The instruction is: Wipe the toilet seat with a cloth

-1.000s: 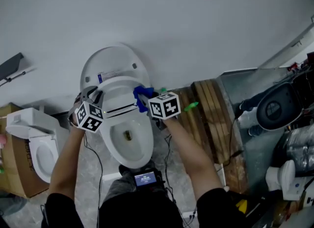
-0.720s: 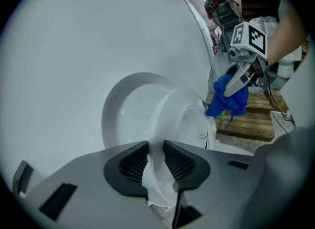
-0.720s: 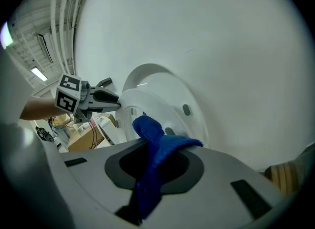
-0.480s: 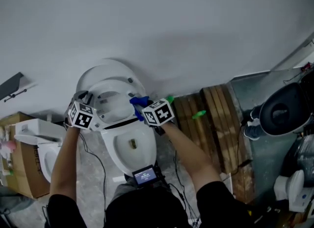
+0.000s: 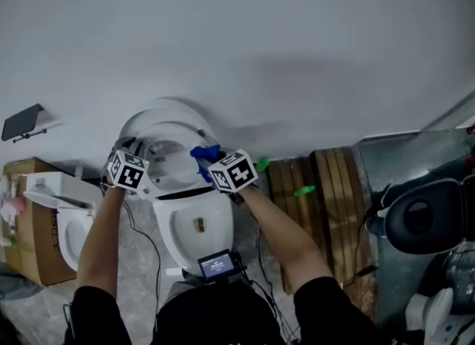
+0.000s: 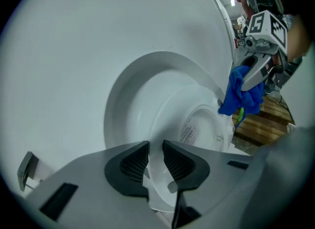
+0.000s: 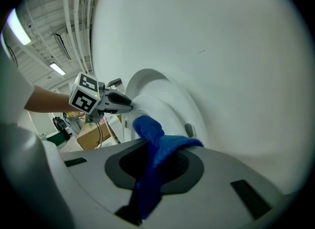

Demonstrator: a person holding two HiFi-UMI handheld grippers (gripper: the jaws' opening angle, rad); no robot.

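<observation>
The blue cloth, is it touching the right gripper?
Touching. The right gripper view shows the cloth pinched between the closed jaws of the right gripper, with its ends sticking out above and below.

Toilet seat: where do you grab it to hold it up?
Take the toilet seat by its thin left rim, coming from the left and pinching across its flat faces. It stands tilted up, so that edge sticks out, and the blue cloth is at its right side.
</observation>
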